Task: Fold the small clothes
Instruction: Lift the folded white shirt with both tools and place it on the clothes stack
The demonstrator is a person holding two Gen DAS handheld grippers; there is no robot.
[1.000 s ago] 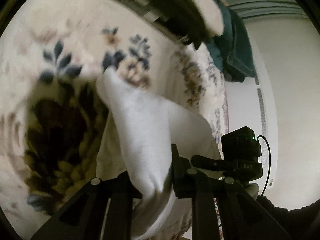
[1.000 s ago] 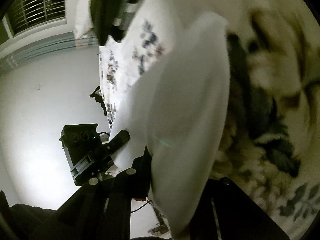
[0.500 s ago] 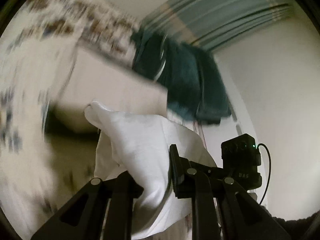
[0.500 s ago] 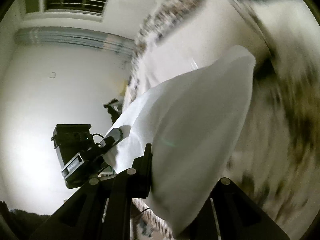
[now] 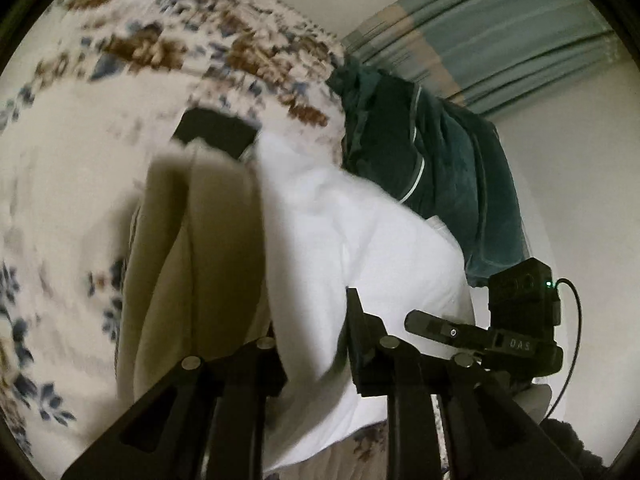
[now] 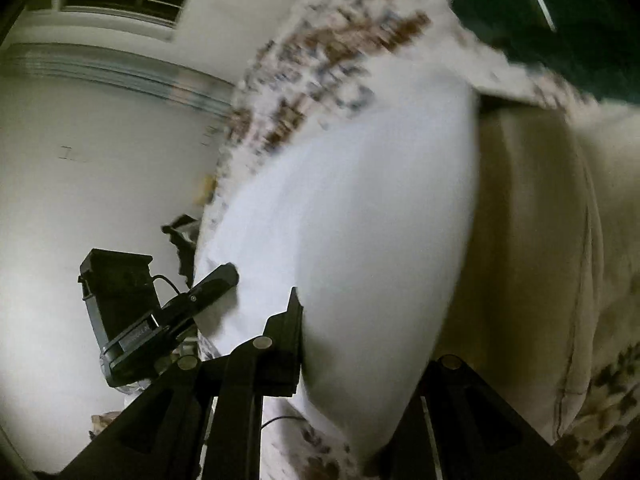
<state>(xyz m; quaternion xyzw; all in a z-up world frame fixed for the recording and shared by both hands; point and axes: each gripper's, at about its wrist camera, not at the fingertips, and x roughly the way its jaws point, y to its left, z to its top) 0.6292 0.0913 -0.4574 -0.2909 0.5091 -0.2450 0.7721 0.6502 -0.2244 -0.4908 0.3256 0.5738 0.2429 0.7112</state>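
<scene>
Pinching one white garment (image 5: pixel 360 248) between them, the left gripper (image 5: pixel 312 344) and the right gripper (image 6: pixel 360 344) hold it stretched above a floral bedspread (image 5: pixel 72 168); the left gripper's jaws are opening with the cloth between them, while the right gripper's jaws stay pressed on the cloth. A beige folded garment (image 5: pixel 188 248) lies on the bedspread just beside the white one, with a small dark item (image 5: pixel 216 132) at its far end. A dark green blanket (image 5: pixel 432 160) is heaped at the bed's far edge, in front of pale blue curtains (image 5: pixel 500 28).
</scene>
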